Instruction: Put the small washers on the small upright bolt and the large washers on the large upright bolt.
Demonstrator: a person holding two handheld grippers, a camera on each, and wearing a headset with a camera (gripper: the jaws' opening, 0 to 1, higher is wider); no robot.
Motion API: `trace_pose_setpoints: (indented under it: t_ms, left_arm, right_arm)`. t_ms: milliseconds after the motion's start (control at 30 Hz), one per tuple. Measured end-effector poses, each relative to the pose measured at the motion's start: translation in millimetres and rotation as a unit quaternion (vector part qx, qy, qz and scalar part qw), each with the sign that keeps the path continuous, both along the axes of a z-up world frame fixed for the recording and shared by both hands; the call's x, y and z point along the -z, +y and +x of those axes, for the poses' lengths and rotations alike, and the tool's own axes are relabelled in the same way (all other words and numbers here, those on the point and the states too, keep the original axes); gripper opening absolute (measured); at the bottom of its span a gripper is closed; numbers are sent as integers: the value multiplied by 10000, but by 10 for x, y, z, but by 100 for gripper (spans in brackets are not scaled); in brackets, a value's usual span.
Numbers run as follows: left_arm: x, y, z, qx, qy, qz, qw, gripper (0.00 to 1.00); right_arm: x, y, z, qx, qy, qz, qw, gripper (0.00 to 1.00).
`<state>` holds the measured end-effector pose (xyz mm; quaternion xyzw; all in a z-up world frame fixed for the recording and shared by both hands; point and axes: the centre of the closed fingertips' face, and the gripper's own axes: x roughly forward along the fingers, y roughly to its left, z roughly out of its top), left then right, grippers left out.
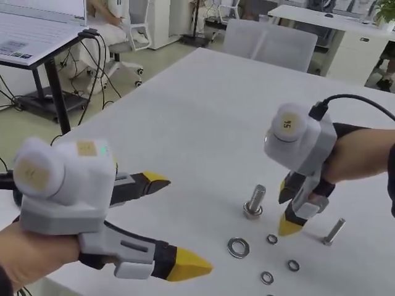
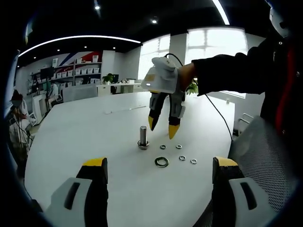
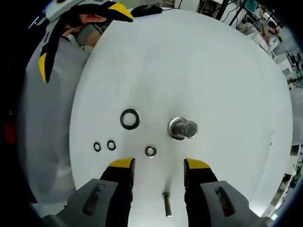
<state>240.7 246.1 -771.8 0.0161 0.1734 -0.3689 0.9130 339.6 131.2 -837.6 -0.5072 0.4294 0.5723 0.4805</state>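
The small washers (image 1: pixel 272 238) lay flat on the white table (image 1: pixel 203 111), low and right of the middle in the head view. A tiny dark bit at the very bottom edge was cut off, too little to tell what it was. The big washer (image 1: pixel 238 247) lay just left of the small ones. The big bolt (image 1: pixel 254 201) stood up just above it. The small bolt (image 1: pixel 333 231) was not standing; it lay on its side, further right. In the right gripper view it was thin and hard to make out, low between the jaws. The right gripper (image 1: pixel 286 206) hung between the two bolts, its lower tip near one small washer. Its jaws were apart and held nothing. The left gripper (image 1: pixel 176 222) was at the lower left, jaws wide apart, holding nothing too. A grey chair (image 1: pixel 268 43) stood at the far side of the table.
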Motion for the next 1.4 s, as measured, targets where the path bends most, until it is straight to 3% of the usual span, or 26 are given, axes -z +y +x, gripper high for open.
trace_pose_setpoints:
  t_ms: [367, 767, 1000, 1400]
  left_arm:
    - [-44, 7, -20, 56, -53, 23, 10000, 92]
    - [-73, 13, -40, 64, -95, 50, 9999, 91]
    - [-75, 31, -71, 24, -106, 46, 9999, 91]
    - [-68, 23, -96, -2, -90, 60, 9999, 91]
  right_arm:
    - [5, 55, -305, -149, 53, 121, 9998, 43]
    - [91, 332, -546, -337, 123, 314, 9989, 41]
    - [215, 438, -598, -445, 138, 289, 9985, 40]
    - [355, 501, -554, -500, 118, 218, 9984, 38]
